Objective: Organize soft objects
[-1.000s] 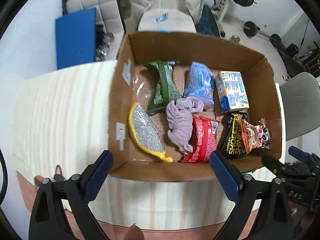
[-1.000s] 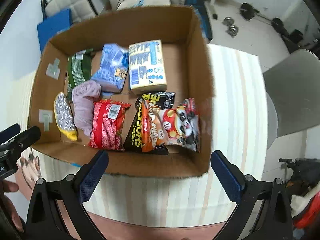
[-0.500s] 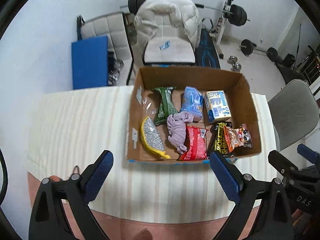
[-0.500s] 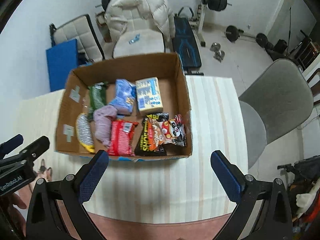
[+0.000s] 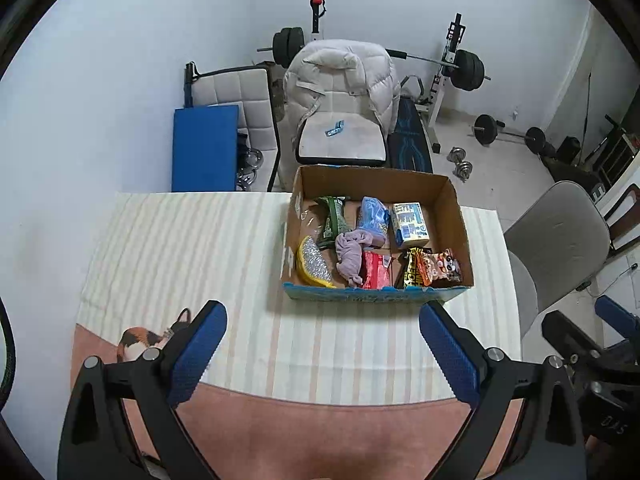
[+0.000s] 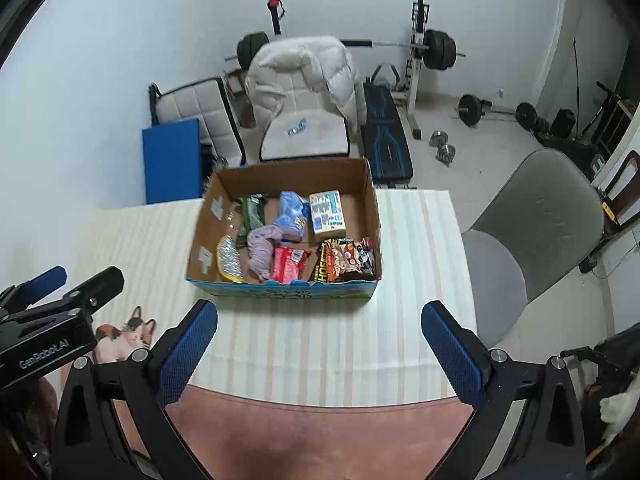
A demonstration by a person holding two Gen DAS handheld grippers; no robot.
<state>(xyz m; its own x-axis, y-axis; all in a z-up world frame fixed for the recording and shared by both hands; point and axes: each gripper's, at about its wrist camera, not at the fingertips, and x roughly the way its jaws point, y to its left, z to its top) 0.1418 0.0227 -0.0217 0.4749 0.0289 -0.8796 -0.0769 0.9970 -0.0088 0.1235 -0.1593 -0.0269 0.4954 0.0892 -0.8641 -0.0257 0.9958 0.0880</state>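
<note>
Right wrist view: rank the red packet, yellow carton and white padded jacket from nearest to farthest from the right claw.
1. Red packet, front row of the cardboard box.
2. Yellow carton, back row of the box.
3. White padded jacket, on the chair beyond the table.

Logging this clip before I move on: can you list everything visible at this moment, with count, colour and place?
cardboard box: 1, brown, on the striped table
scrub pad: 1, silver with yellow rim, box front left
cloth: 1, lilac, crumpled, box middle
green packet: 1, box back left
blue packet: 1, box back middle
carton: 1, white and blue, box back right
red packet: 1, box front middle
snack packets: 2, black and orange, box front right
table: 1, cream striped cloth
grey chair: 1, right of table
puffer jacket: 1, white, on chair behind the box
barbell: 1, black plates, on rack by the wall
left gripper: open, empty
right gripper: open, empty
</note>
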